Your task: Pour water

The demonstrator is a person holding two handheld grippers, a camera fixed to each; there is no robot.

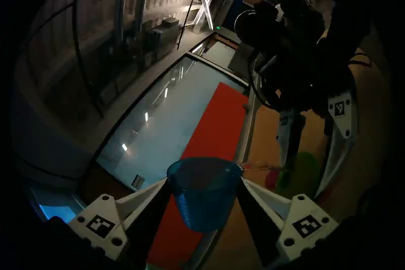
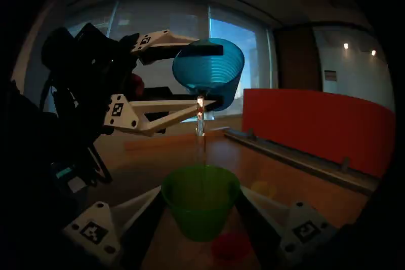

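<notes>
My left gripper (image 1: 204, 194) is shut on a blue ribbed cup (image 1: 203, 196), tipped over on its side. In the right gripper view that blue cup (image 2: 208, 71) hangs above, and a thin stream of water (image 2: 200, 123) falls from its rim. The stream lands in a green cup (image 2: 201, 206) on which my right gripper (image 2: 201, 209) is shut, held upright below. In the left gripper view the green cup (image 1: 302, 174) shows between the right gripper's white fingers (image 1: 344, 128).
A wooden table (image 2: 283, 179) lies below, with a red partition (image 2: 324, 123) and a metal rail (image 2: 293, 156) along its far side. A small red thing (image 2: 230, 245) and a yellow one (image 2: 263, 188) lie on the table near the green cup. Large windows (image 2: 167, 32) stand behind.
</notes>
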